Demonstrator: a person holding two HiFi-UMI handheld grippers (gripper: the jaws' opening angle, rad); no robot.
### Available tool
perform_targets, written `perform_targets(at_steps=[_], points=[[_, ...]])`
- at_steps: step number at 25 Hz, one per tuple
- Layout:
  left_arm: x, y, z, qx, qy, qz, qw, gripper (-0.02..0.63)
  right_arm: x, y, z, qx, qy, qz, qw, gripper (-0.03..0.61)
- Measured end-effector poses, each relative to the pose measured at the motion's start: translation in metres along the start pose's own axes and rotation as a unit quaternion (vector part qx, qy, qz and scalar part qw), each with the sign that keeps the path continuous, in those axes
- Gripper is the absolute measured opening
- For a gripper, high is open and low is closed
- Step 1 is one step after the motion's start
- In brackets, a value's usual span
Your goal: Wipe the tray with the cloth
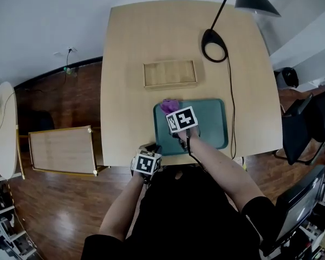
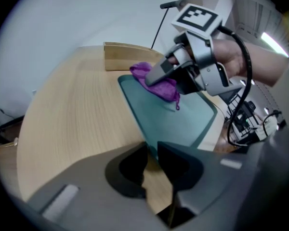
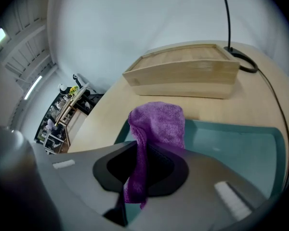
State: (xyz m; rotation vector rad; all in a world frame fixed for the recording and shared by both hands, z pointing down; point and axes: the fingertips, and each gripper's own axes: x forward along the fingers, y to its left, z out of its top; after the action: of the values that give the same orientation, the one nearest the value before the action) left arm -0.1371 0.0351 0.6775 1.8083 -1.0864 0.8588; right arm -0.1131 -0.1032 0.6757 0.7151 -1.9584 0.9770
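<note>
1. On the table [image 1: 130, 91], the green tray [image 1: 211, 123] is sitting near the front edge. A wooden box [image 1: 169, 73] is lying just beyond it and a lamp base [image 1: 214, 45] is standing further back on the right.
2. Right gripper [image 3: 139, 172] is pointing steeply down over the tray's far-left corner, with its jaws pinching the purple cloth [image 3: 156, 126].
3. The cloth is running up between the two jaws. One bunched end is bulging out past the tips and a thin tail is hanging down through the gap toward the camera.
4. In the left gripper view, the cloth's [image 2: 156, 83] lower edge is looking like it is touching the tray floor [image 2: 183, 121]. The contact isn't sharp enough to confirm.
5. Left gripper [image 2: 151, 160] is hovering at the table's front edge, just short of the tray's near-left corner. Its jaws are pressed close, with only a sliver showing between the tips and nothing in it.
6. The two grippers are staying apart, and the cloth is nowhere near the left jaws.
</note>
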Motion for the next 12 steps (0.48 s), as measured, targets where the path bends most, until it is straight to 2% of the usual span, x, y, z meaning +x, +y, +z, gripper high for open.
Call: perform_targets(at_steps=[8, 12], points=[[0.001, 0.000, -0.001, -0.001, 0.006, -0.003, 1.0000, 0.094, 0.034, 0.052, 0.010, 0.006, 0.008, 0.043, 0.999, 0.051], [-0.002, 0.004, -0.001, -0.015, 0.007, 0.013, 0.9998, 0.087, 0.026, 0.041, 0.009, 0.008, -0.003, 0.061, 0.998, 0.051]])
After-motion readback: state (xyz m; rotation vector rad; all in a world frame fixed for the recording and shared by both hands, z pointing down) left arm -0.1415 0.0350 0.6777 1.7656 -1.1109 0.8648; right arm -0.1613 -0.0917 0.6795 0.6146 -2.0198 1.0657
